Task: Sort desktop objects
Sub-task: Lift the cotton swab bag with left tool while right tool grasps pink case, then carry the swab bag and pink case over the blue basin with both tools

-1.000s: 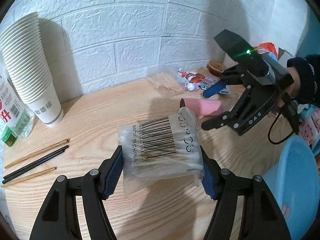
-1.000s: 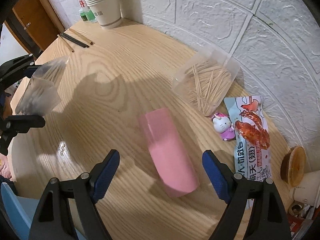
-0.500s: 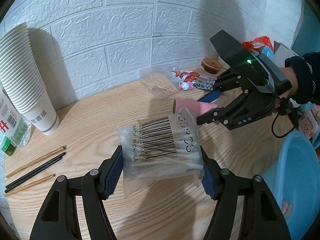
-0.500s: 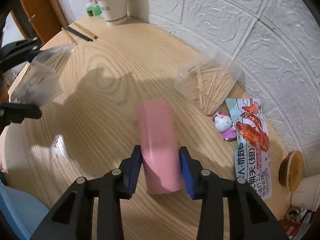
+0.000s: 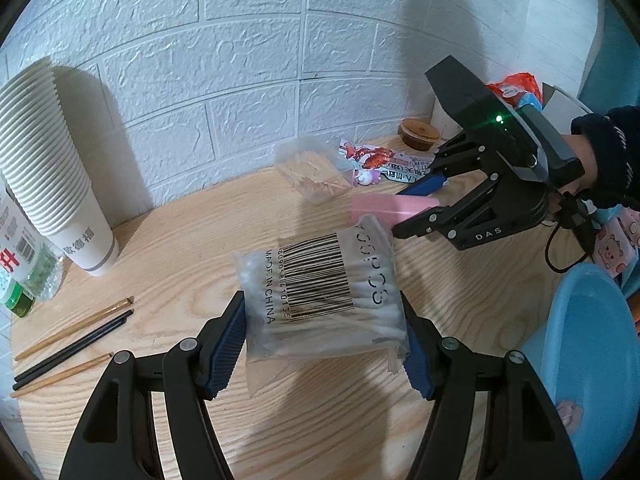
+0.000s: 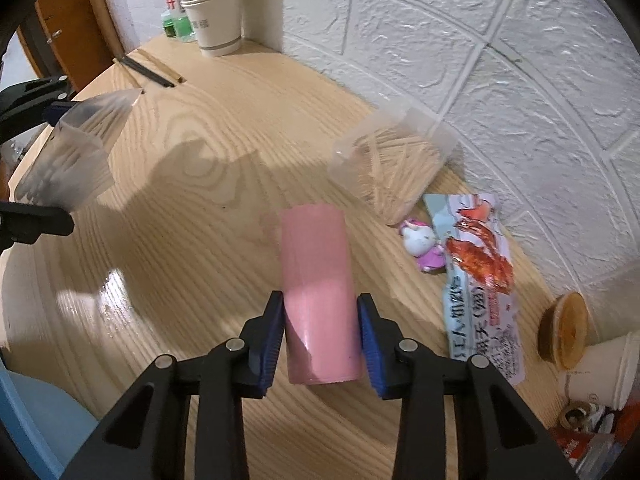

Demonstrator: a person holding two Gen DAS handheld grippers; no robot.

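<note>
Left gripper (image 5: 324, 336): I have it clamped on the cotton swab bag (image 5: 320, 292), blue pads pressing both sides, barcode face up, bag held above the tabletop (image 5: 192, 240). Right gripper (image 6: 320, 336): I've just closed its jaws and they now pinch the pink cylinder (image 6: 318, 292) at its near end; the rest of the cylinder sticks out ahead of the fingers, over the wood. Can't tell if its far end touches the tabletop.

Ahead and right of the right gripper: clear toothpick box (image 6: 394, 164) near the wall, small toy figure (image 6: 422, 246) just beside it, snack packet (image 6: 480, 280) touching the figure's right side. Far ahead-left: paper cup stack (image 6: 214, 4) and chopsticks (image 6: 152, 70). Blue basin (image 5: 592, 360) sits right of the left gripper, under the right one.
</note>
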